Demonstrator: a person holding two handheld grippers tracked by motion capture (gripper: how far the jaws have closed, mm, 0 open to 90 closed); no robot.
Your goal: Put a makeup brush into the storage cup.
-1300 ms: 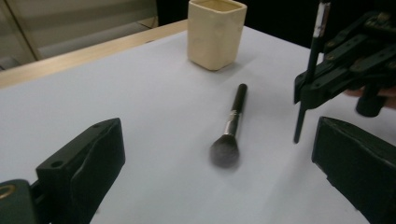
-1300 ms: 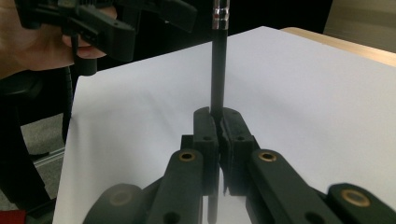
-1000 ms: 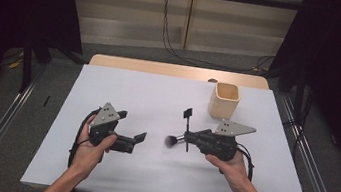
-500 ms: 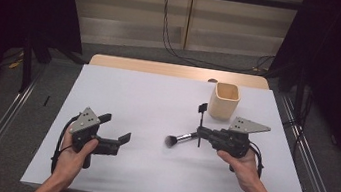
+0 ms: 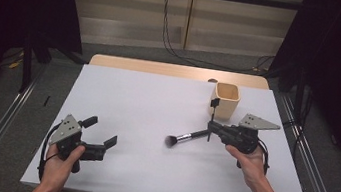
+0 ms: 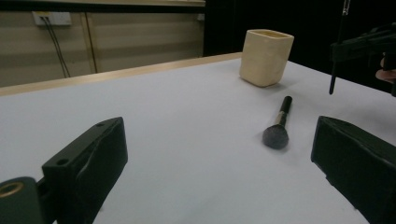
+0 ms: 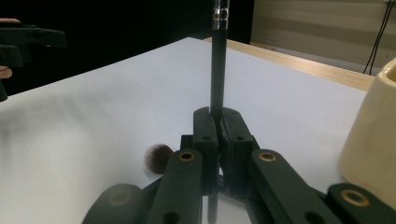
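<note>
Both hands have drawn apart since the earlier frame. The left gripper [image 5: 101, 131] has moved to the near left corner of the tabletop [image 5: 148, 98], while the right gripper [image 5: 212, 127] has moved nearer the cream cup [image 5: 226, 101]. The right jaws pinch a thin black stick [image 5: 213, 113] upright, probably ready to drop into the cup. The left jaws are spread and empty. The left gripper view shows the makeup brush [image 6: 278, 128] lying free on the tabletop. The right gripper view shows the pinch itself.
</note>
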